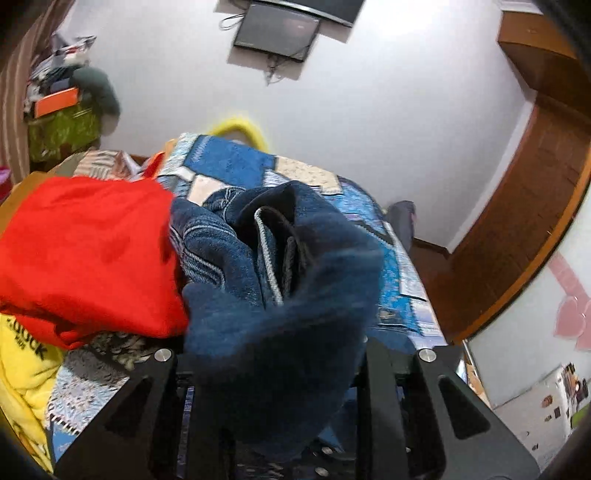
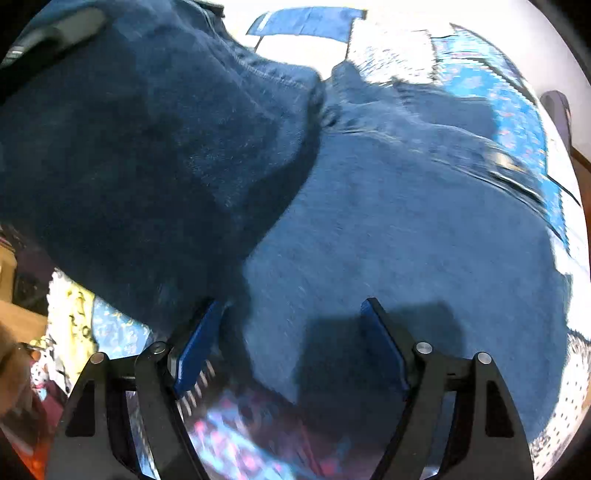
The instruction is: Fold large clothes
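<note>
Bunching up out of the left tool (image 1: 273,354), a thick fold of the dark blue jeans (image 1: 280,295) rises in front of its camera, the fingers clenched on the denim so that the cloth hides the tips; the jeans' seams and a pale stitched edge show in the crumpled part above. Next to them on the bed lies a red garment (image 1: 85,254), touching the denim along one side, and a yellow garment with dark lettering (image 1: 26,373) sits below the red one at the frame's edge. The bed is covered by a blue patterned bedspread (image 1: 236,162), with a yellow hoop-like thing (image 1: 240,125) behind it against the white wall (image 1: 388,122), where a dark screen (image 1: 277,31) hangs. A heap of clothes (image 1: 62,88) fills the far corner, and a brown wooden door frame (image 1: 532,206) stands on the other side. From the right tool (image 2: 291,332), most of the view is denim: the jeans (image 2: 388,240) spread flat on the bedspread (image 2: 517,110), one part lifted in a dark mound at the left. Its blue-padded fingers (image 2: 197,343) are released and stand wide, just above the cloth and gripping nothing, their shadow falling on the fabric.
</note>
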A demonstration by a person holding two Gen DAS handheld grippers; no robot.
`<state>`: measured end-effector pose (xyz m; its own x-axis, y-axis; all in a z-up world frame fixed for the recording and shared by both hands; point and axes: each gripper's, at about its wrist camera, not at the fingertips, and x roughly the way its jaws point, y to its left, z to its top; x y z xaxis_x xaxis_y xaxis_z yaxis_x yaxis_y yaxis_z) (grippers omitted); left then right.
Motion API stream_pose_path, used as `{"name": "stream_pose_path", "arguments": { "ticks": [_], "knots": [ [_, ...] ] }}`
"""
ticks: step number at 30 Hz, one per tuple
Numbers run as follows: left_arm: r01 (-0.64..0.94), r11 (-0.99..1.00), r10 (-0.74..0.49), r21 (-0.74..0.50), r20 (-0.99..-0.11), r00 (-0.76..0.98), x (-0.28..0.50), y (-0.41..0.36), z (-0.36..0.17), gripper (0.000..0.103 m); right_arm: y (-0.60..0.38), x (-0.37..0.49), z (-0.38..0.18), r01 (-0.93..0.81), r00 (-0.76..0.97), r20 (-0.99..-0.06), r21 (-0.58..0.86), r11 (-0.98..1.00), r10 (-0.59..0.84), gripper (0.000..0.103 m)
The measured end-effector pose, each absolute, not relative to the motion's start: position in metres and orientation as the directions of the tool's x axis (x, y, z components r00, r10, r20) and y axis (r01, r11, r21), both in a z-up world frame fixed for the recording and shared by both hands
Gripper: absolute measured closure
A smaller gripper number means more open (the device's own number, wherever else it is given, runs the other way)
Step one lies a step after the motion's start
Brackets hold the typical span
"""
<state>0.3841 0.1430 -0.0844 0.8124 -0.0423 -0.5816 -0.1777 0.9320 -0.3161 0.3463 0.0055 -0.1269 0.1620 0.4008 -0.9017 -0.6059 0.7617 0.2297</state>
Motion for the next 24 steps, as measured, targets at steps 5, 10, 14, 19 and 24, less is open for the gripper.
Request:
{"name": "stream_pose_path", "arguments": {
  "ticks": [5,10,14,19,24],
  "knots": [
    [-0.047,0.973,-0.095,-0.228,-0.575,0.812,0.394,0.074,-0.072,0.081,-0.093,0.351,-0.11,-0.459,0.309,-0.884,0.183,0.869,0.35,0.028],
    [0.107,0.986,-0.165,-0.128,-0.656,0.737,0.421,-0.027,-0.105,0.078,-0.193,0.348,-0.101,-0.257,0.411,-0.884,0.125,0.958,0.225,0.028],
    [0.227,0.971,-0.199,-0.08,-0.795,0.572,0.44,-0.094,-0.172,0.072,-0.251,0.346,-0.101,-0.126,0.416,-0.888,0.154,0.98,0.193,0.028],
    [0.315,0.948,-0.143,0.042,-0.83,0.539,0.424,-0.123,-0.213,0.06,-0.283,0.333,-0.102,-0.063,0.418,-0.893,0.155,0.986,0.167,0.028],
    [0.353,0.933,-0.243,-0.07,-0.846,0.475,0.414,-0.115,-0.198,0.04,-0.279,0.32,-0.09,-0.098,0.433,-0.884,0.147,0.984,0.175,0.028]
  ]
}}
